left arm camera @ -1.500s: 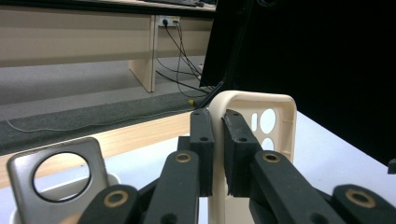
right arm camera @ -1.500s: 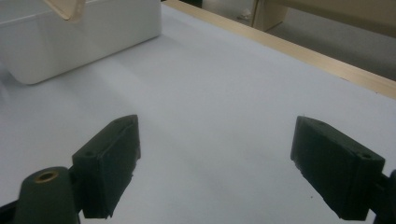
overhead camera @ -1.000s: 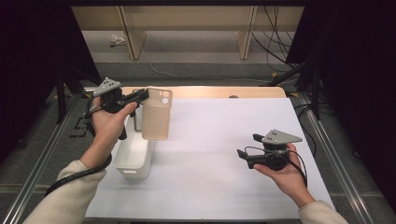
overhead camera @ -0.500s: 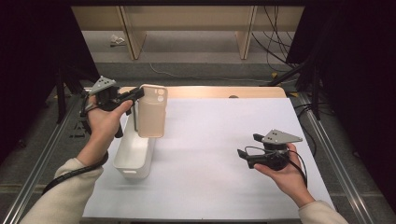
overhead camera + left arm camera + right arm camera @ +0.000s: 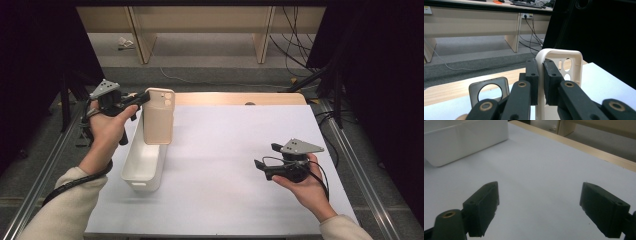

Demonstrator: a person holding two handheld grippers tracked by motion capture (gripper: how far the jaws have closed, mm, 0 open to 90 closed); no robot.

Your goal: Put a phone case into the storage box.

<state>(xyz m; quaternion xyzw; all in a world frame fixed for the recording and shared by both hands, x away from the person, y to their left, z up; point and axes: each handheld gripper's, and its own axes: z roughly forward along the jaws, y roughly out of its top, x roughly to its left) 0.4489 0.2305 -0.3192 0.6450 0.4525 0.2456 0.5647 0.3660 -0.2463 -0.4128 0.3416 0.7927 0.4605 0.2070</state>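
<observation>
- A white sheet (image 5: 225,165) is seen covering most of the tabletop (image 5: 240,98), whose pale wooden edge is left bare along the far side, in the upper middle of the high view.
- Grey carpeted floor (image 5: 210,55) is shown beyond the tabletop, with wooden furniture legs standing on it and several dark cables trailed across the upper right of the frame.
- Dark curtains are hung at the left and right sides of the high view, and metal rails are run along both sides of the tabletop.
- One phone case (image 5: 159,116), beige with camera cut-outs at its top corner, is held upright in the upper left of the high view, above the far end of the bin.
- One white bin (image 5: 145,162), long and open-topped, is set on the sheet at lower left of centre.
- Two grippers are counted. The left gripper (image 5: 141,99) is shown with its jaws clamped on the edge of the phone case; in the left gripper view the rim of the case is pinched between the two black pads.
- The right gripper (image 5: 266,160) is held low over the sheet at the lower right, well apart from the bin, with its jaws wide apart and nothing between them.
</observation>
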